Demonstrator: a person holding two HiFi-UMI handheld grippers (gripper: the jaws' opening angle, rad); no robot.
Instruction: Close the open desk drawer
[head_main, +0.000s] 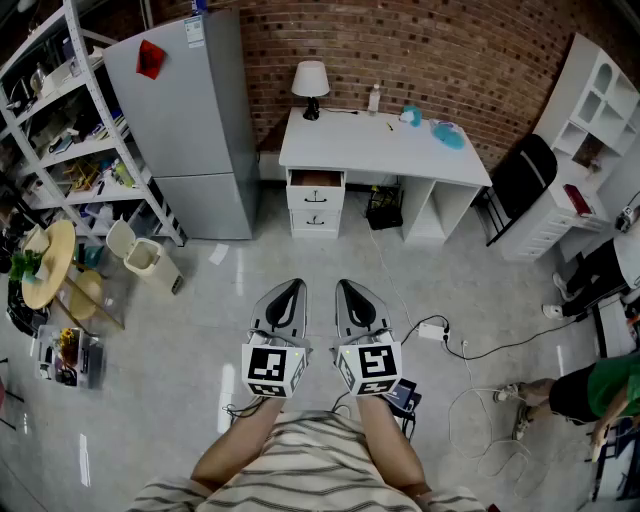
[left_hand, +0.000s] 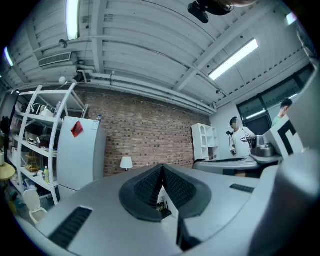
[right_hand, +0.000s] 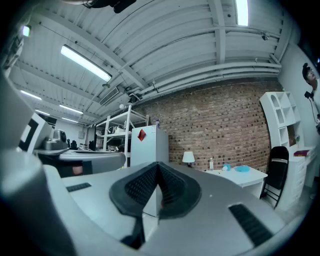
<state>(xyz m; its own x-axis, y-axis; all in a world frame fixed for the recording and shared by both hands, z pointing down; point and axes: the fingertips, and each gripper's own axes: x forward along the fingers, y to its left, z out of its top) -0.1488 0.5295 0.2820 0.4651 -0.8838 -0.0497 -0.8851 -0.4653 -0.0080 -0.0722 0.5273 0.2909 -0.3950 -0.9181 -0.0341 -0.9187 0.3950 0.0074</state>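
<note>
Two grey hand-held grippers sit low and side by side just ahead of the person's striped shirt (head_main: 300, 470), well apart from the furniture. The left gripper (head_main: 292, 290) has its dark ribbed jaws pressed together with nothing between them, and the right gripper (head_main: 348, 290) is likewise closed tight and empty. Across the pale grey floor (head_main: 200, 330), against the red brick wall (head_main: 450, 50), stands the white desk (head_main: 385, 148). Its top drawer (head_main: 316, 180), at the end nearer the tall grey fridge (head_main: 190, 120), is pulled out and shows a brownish inside, above two closed white drawers. A small white-shaded lamp (head_main: 311, 85) stands on the desktop above that drawer stack. The fridge stands just beside the desk, and a black chair (head_main: 522, 178) is near the desk's other end.
</note>
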